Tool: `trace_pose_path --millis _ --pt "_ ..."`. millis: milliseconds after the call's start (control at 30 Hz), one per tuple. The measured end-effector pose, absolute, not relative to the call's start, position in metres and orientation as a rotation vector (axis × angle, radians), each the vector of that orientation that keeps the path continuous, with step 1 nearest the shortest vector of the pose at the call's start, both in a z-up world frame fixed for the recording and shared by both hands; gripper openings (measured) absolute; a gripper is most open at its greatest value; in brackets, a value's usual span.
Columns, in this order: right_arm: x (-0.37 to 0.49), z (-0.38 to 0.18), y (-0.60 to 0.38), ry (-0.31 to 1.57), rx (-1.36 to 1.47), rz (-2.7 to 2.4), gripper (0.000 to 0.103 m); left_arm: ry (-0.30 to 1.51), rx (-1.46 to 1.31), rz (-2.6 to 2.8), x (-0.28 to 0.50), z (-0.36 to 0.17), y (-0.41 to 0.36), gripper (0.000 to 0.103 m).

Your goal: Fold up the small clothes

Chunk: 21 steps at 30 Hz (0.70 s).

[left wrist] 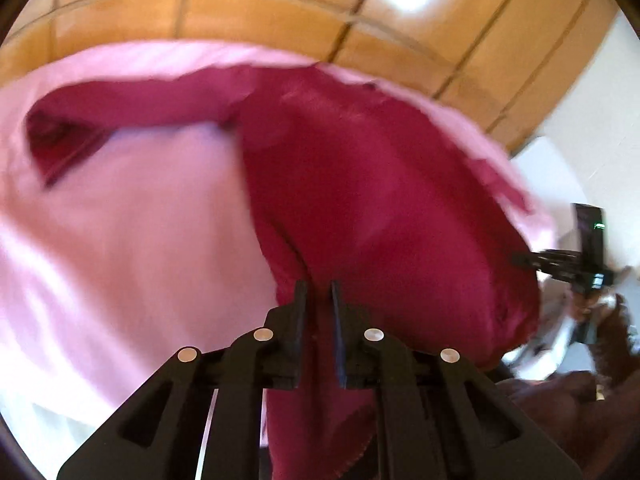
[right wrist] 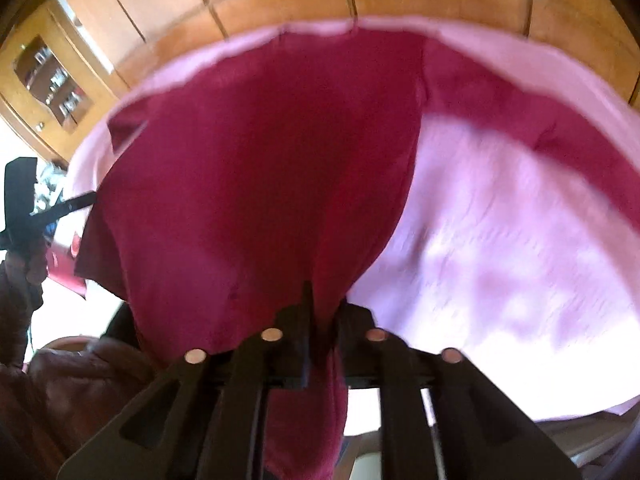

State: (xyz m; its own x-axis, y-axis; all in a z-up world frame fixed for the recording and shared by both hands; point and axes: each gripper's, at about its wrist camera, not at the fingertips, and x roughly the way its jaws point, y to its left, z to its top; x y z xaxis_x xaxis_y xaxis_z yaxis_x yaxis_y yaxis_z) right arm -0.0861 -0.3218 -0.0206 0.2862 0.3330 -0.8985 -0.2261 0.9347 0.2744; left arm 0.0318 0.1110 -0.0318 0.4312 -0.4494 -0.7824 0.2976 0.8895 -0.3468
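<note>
A dark red long-sleeved garment (left wrist: 380, 184) lies over a pink cloth (left wrist: 120, 248), its near edge lifted. My left gripper (left wrist: 318, 292) is shut on that edge, and the fabric runs down between its jaws. One sleeve (left wrist: 120, 108) stretches out to the left. In the right wrist view the same garment (right wrist: 260, 168) is drawn into folds at my right gripper (right wrist: 322, 304), which is shut on its edge. The sleeve (right wrist: 540, 116) lies across the pink cloth (right wrist: 500, 232) there. Each gripper shows in the other's view at the garment's side: right gripper (left wrist: 524, 259), left gripper (right wrist: 86, 200).
Wooden panelling (left wrist: 260, 20) stands behind the pink cloth's far edge. A glass-fronted wooden cabinet (right wrist: 52, 80) is at the upper left of the right wrist view. The person's brown sleeve (right wrist: 60, 380) is low on the left, and a red object (right wrist: 64, 276) sits beside the garment.
</note>
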Motion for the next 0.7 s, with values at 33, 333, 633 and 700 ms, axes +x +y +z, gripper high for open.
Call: trace_pose_path --millis 33,333,633,700 --pt "-0.085 -0.027 -0.325 1.244 0.122 0.360 0.060 1.028 -0.194 -0.445 0.035 -0.036 0.118 0.040" --pt "-0.060 0.004 -0.430 1.053 0.400 0.108 0.088 0.791 -0.345 -0.350 0.056 -0.007 0.124 0.068" --pt "-0.061 -0.028 -0.612 0.856 0.812 -0.452 0.088 0.839 -0.270 -0.417 0.083 -0.042 0.036 0.075" --pt "-0.058 -0.041 -0.643 0.832 0.908 -0.484 0.088 0.853 -0.245 -0.396 0.090 -0.049 0.022 0.080"
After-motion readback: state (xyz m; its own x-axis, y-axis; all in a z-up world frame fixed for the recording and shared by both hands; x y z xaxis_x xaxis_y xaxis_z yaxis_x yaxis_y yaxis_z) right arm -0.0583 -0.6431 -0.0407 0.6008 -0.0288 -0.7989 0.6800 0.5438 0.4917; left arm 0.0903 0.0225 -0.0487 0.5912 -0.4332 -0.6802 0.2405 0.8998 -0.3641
